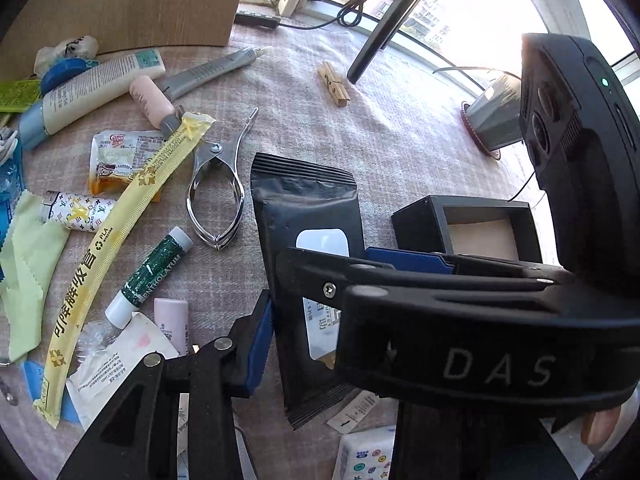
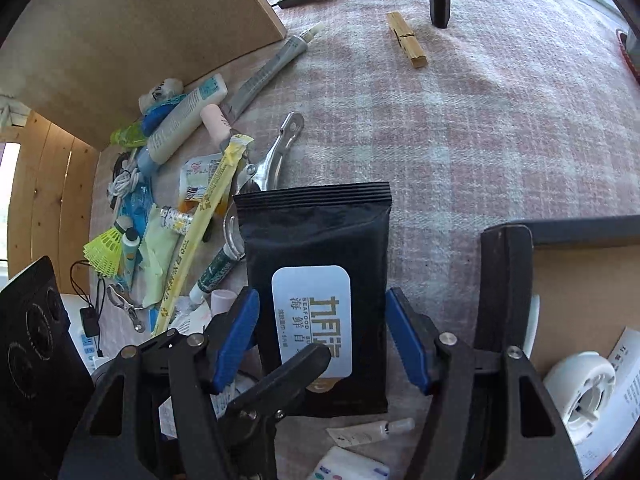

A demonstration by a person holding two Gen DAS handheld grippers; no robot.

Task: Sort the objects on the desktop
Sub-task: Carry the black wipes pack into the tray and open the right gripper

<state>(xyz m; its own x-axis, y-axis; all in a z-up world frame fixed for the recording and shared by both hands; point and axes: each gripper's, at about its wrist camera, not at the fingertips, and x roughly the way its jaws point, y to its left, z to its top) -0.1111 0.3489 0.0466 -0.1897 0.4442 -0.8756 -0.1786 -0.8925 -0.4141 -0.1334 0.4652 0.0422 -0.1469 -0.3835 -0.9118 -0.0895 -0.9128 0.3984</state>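
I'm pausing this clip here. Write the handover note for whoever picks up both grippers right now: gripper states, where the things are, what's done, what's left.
Right gripper: open, its blue pads either side of the black wipes pack, which lies flat on the cloth; not gripped yet.
Left gripper: open, holding nothing, over the same pack's near end.
Black box sits right of the pack; it already holds a white roll and a paper slip.
Still loose at left: metal clipper, green lip balm, yellow straw sleeve, tubes; wooden clothespin farther back.
Left: close on the pack, then sort the pile.
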